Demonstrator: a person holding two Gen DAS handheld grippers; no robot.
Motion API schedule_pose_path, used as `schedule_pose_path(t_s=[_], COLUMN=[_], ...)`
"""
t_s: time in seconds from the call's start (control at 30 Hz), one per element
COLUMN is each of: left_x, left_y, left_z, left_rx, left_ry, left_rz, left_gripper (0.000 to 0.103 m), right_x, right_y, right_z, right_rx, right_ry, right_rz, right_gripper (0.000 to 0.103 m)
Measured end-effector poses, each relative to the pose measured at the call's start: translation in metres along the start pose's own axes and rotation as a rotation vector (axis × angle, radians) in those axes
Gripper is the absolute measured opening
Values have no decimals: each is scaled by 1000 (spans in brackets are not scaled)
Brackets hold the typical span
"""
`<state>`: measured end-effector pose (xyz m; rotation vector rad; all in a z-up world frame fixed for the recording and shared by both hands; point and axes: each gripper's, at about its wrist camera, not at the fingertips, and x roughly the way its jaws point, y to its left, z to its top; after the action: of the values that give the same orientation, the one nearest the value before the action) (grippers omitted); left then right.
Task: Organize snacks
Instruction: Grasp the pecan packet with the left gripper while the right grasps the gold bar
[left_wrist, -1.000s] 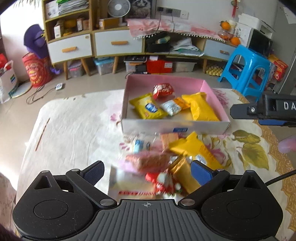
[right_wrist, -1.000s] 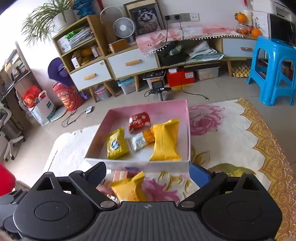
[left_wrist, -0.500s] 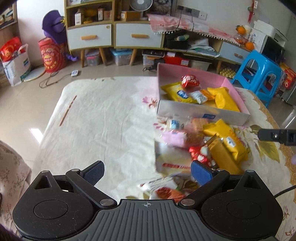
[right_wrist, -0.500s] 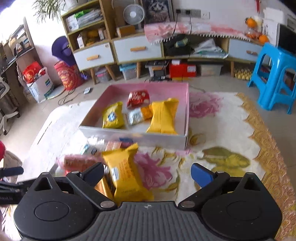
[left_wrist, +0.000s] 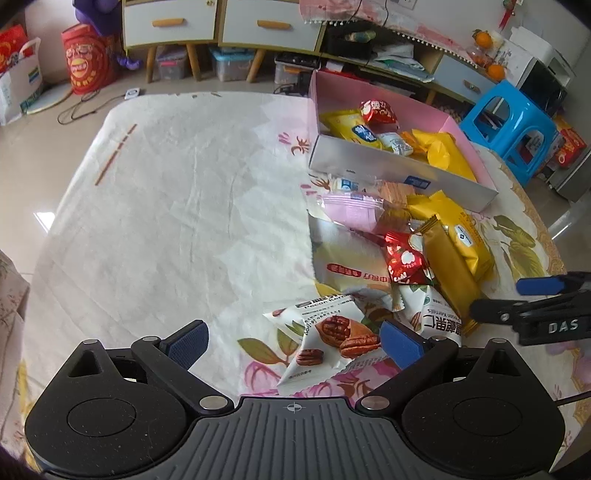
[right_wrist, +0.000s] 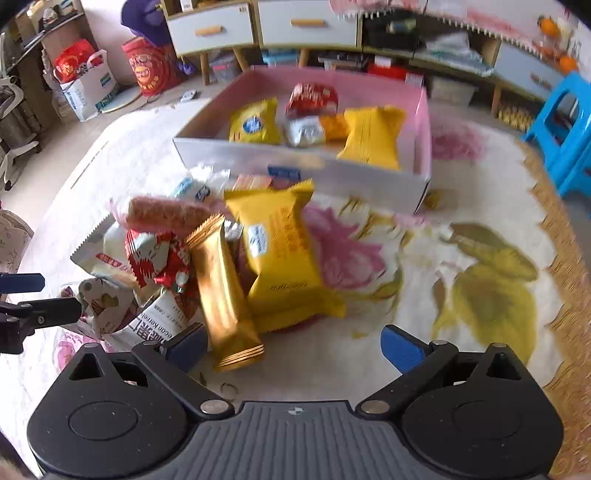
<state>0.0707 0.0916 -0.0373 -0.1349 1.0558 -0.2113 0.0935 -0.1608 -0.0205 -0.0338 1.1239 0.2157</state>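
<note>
A pink-lined box (left_wrist: 391, 173) (right_wrist: 303, 168) holds several snacks, among them a red pack (right_wrist: 312, 99) and a yellow pack (right_wrist: 371, 138). A pile of loose snacks lies in front of it: a pecan pack (left_wrist: 328, 338), a gold bar (right_wrist: 221, 291) (left_wrist: 448, 269), a yellow pack (right_wrist: 280, 251) and a red pack (left_wrist: 402, 258). My left gripper (left_wrist: 293, 343) is open and empty, its jaws either side of the pecan pack. My right gripper (right_wrist: 291, 345) is open and empty, just in front of the gold bar.
The table wears a white floral cloth (left_wrist: 166, 221). A blue stool (left_wrist: 513, 122) stands right of the table. Cabinets (left_wrist: 221, 22) and clutter line the far wall. The right gripper shows in the left wrist view (left_wrist: 532, 306).
Both grippers have pulled back from the box and dropped lower toward the loose pile. The left one has swung so the pile sits to its right. Both stay open.
</note>
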Motion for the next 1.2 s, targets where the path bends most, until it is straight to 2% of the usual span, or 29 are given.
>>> schedule_pose_path(t_s=[0.17,0.23,0.33,0.37,0.4,0.43,0.5,0.57,0.8,1.03,1.17,1.2], left_x=[9,12,14,13,13,13,12,9,-3,-8,-5,-4], left_y=[-8,-11,-14,-14,-13,-13,-12,-10,-8,-3,-5,-6], left_z=[0,-1,-2,-3,-4,-5,-8,-11,-22,-39,-47,-48], left_rx=[3,16,38,43,50,57,65,79,159,263,335,346], left_ry=[26,33,43,43,47,54,59,55,35,80,116,117], left_rz=[-8,-3,0,2,5,9,6,7,26,24,39,42], left_gripper=[98,98,92,87,77,74,74,74,73,74,75,76], right_x=[9,12,15,14,13,11,9,7,-5,-14,-14,-14], right_y=[11,16,21,22,21,21,18,13,-11,-27,-30,-29], right_z=[2,2,3,3,3,4,3,1,-15,-28,-30,-29], right_rx=[-6,-25,-49,-52,-57,-64,-76,-75,-76,-85,-107,-115], right_ry=[19,25,33,34,38,45,65,82,100,124,125,122], right_rz=[1,-5,-8,2,20,30,43,50,56,59,42,34], right_gripper=[89,85,71,63,54,47,20,3,1,1,8,18])
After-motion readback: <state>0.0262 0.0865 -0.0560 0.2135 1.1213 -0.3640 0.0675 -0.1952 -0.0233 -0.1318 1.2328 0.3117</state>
